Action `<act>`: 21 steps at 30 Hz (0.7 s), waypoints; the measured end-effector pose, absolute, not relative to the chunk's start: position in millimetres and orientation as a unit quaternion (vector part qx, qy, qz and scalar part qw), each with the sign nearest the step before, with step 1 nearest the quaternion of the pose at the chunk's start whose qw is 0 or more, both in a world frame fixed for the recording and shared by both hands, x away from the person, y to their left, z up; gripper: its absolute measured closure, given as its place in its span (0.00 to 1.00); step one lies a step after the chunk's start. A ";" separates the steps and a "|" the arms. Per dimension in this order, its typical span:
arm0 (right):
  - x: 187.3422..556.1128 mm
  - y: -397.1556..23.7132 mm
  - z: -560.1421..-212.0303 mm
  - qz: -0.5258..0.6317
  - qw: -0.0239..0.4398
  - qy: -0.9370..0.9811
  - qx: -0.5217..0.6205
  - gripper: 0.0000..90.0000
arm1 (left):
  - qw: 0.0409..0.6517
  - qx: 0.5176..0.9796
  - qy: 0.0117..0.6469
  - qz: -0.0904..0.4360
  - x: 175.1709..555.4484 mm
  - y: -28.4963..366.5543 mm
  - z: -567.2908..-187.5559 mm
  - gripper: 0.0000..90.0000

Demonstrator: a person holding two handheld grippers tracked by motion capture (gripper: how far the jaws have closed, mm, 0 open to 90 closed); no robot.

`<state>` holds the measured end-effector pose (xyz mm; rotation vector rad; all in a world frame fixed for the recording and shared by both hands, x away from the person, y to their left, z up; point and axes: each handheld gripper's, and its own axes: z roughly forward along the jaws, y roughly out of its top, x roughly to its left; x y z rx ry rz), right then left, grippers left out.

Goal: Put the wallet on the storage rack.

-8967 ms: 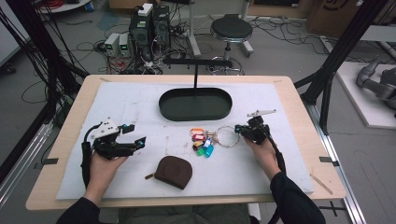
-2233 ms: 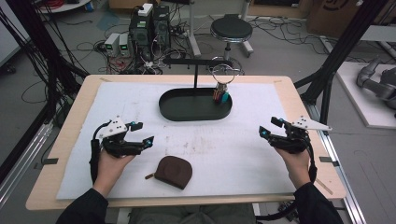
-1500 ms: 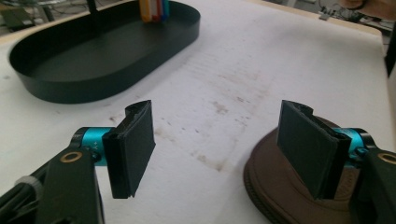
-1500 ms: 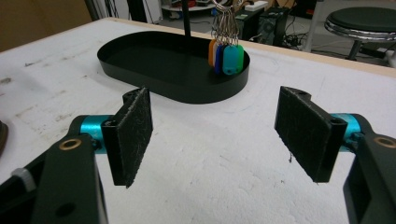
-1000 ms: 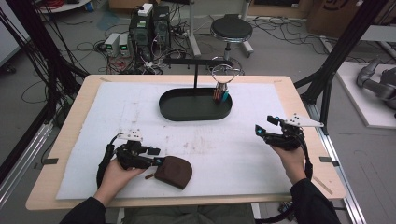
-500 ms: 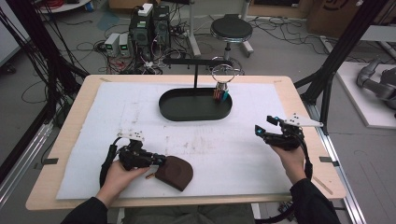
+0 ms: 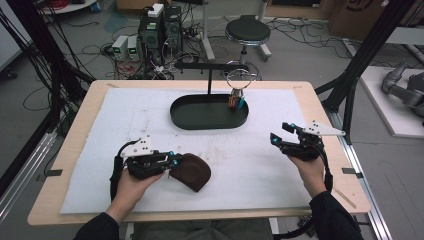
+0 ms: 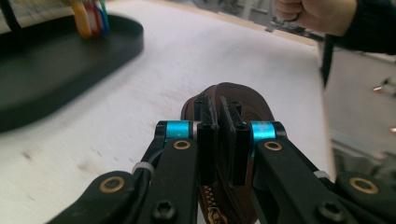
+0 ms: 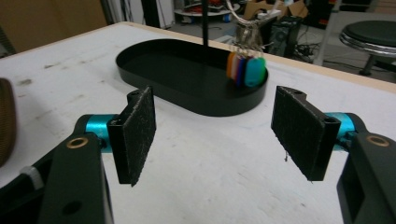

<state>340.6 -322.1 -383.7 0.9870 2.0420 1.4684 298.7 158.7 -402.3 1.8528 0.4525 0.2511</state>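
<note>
Left gripper view — left claw [image 8: 219, 135] clamps brown pouch [image 8: 247, 100].

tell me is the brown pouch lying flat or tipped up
Tipped up: the left gripper is shut on the brown zip pouch, one edge raised off the white mat.

In the left gripper view we lose the near part of the brown pouch [image 8: 243, 100] behind the left gripper [image 8: 219, 140], whose fingers [image 8: 207, 140] cover most of it, and the bottom edge cuts off its zip. The black tray [image 8: 56, 70] there is blurred and cropped at the left, as are the coloured tags [image 8: 91, 18] at the top (we cannot count them). The other hand [image 8: 313, 14] is cut by the top edge. In the right gripper view the pouch [image 9: 7, 121] is a sliver at the left edge. From the high view, the tags [image 7: 236, 101] are too small to tell apart, and both forearms leave the picture at the bottom.
</note>
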 end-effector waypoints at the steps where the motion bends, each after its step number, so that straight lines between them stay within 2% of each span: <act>1: 340.1 -319.0 -383.4 0.531 0.216 0.740 0.352 0.35 | 0.575 0.788 0.184 0.122 296.7 157.6 -401.6 0.95; 5: 337.5 -302.9 -382.5 0.543 0.195 0.745 0.334 0.34 | 0.583 0.781 0.163 0.152 292.6 154.4 -400.1 0.95; 13: 332.7 -268.3 -383.3 0.547 0.161 0.772 0.281 0.33 | 0.614 0.759 0.151 0.159 292.4 156.0 -395.3 0.95; 21: 330.4 -248.4 -386.1 0.550 0.109 0.794 0.237 0.32 | 0.639 0.741 0.127 0.164 292.6 145.3 -384.2 0.95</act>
